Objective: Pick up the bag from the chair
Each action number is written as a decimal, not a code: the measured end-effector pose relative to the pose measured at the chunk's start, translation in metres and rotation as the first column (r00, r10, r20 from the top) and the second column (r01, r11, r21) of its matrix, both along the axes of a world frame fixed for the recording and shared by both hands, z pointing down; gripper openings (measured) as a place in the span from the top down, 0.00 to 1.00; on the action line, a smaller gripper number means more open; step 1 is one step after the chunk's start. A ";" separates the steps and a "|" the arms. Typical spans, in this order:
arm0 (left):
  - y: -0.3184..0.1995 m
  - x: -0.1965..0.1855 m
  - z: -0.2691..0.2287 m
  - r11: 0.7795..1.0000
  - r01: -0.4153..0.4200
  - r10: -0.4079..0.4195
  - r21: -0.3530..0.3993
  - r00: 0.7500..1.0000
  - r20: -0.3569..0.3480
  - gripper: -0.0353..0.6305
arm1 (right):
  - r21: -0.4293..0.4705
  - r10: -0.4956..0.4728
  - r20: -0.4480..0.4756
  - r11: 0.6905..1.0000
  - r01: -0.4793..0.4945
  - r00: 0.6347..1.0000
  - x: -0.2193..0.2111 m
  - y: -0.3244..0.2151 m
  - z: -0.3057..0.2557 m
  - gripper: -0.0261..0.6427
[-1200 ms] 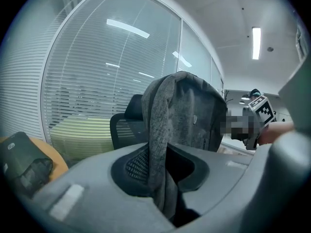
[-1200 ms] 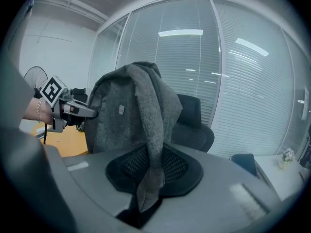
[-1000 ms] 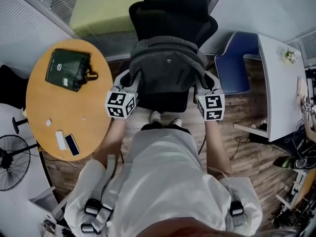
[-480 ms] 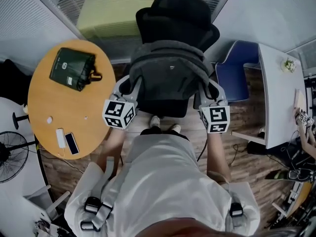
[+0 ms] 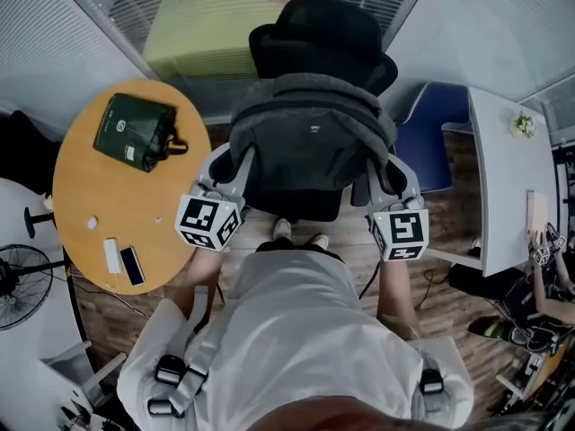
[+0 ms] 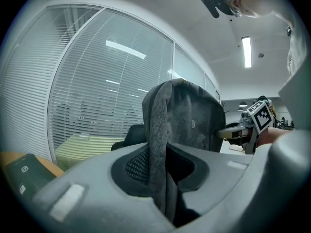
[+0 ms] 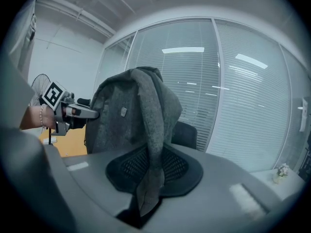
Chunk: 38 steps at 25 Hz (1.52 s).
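since a second ago both grippers have drawn down and apart in the frame, and the grey backpack looms larger at centre, held up against the black office chair. the left gripper is clamped on one shoulder strap, the right gripper on the other strap. a dark green pouch lies on the round wooden table, left.
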<state>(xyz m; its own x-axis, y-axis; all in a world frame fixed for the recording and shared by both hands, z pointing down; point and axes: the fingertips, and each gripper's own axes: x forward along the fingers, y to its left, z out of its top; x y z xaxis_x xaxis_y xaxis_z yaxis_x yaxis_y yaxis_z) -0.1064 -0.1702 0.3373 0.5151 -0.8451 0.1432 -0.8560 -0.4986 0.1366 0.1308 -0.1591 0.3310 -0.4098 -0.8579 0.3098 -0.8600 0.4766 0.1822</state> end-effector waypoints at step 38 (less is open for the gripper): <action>-0.002 0.005 -0.039 0.999 -0.004 0.006 0.048 0.999 -0.044 0.85 | 0.023 -0.004 0.026 1.000 0.004 1.000 0.006 0.004 -0.042 0.87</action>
<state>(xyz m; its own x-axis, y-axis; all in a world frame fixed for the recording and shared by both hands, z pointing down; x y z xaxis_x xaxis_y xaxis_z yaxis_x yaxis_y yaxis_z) -0.1014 -0.1718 0.2987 0.5246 -0.8476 0.0795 -0.8469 -0.5100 0.1505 0.1364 -0.1554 0.2889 -0.4210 -0.8629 0.2794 -0.8628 0.4761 0.1702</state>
